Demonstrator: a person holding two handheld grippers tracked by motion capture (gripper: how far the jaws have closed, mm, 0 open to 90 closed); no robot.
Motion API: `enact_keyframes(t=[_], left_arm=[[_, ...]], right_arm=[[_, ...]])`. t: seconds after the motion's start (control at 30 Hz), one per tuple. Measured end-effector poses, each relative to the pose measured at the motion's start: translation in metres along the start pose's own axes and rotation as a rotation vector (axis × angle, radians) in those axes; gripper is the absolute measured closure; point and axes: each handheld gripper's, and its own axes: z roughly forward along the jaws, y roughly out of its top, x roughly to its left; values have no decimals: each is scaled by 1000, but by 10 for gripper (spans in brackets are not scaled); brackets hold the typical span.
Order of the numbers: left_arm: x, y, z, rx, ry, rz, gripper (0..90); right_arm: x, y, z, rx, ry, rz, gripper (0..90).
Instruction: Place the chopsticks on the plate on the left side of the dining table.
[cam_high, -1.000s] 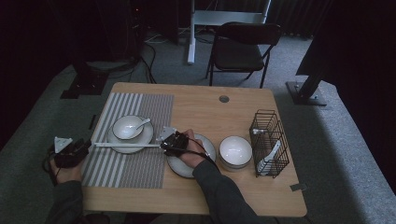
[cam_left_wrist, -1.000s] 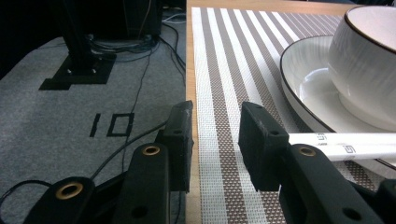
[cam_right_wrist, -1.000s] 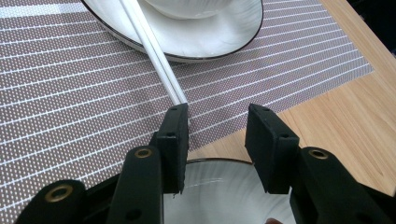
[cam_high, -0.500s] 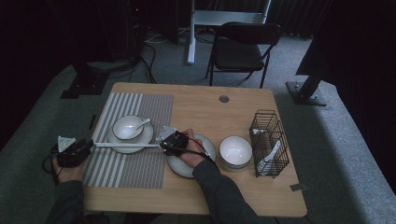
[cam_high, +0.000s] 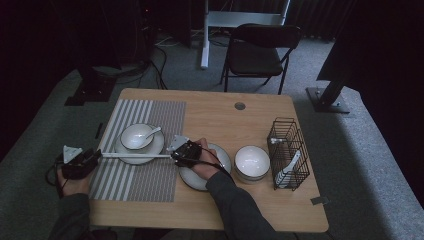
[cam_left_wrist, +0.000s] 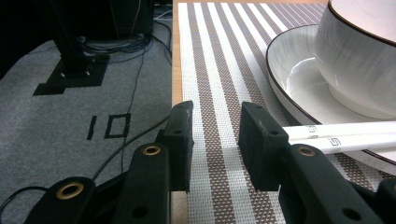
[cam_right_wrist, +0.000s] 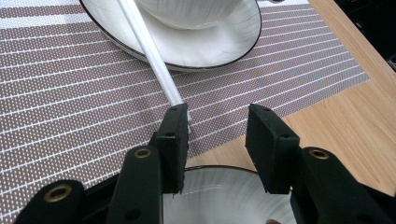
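The wooden worktop (cam_high: 210, 120) carries a striped placemat (cam_high: 150, 180), and on it stands a white plate (cam_high: 159, 145) with a bowl (cam_high: 135, 136) and a spoon inside. Compared with a second ago almost nothing has changed: both hands keep their place. The left tongs (cam_high: 95, 156) are at the left edge of the placemat and the right tongs (cam_high: 175, 152) are at its right edge, above a second, empty plate (cam_high: 220, 160). Both tongs are released, with nothing between the jaws. The pair of white chopsticks (cam_high: 135, 155) lies across the near rim of the plate, one end just beside each tongs. I judge the chopsticks are already set down, and only small straightening can remain.
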Motion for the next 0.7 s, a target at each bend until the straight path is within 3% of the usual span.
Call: enact_keyframes(t=[0.7], left_arm=[[2, 3, 5, 2, -12, -4, 658]], right_arm=[[2, -1, 2, 1, 4, -2, 583]])
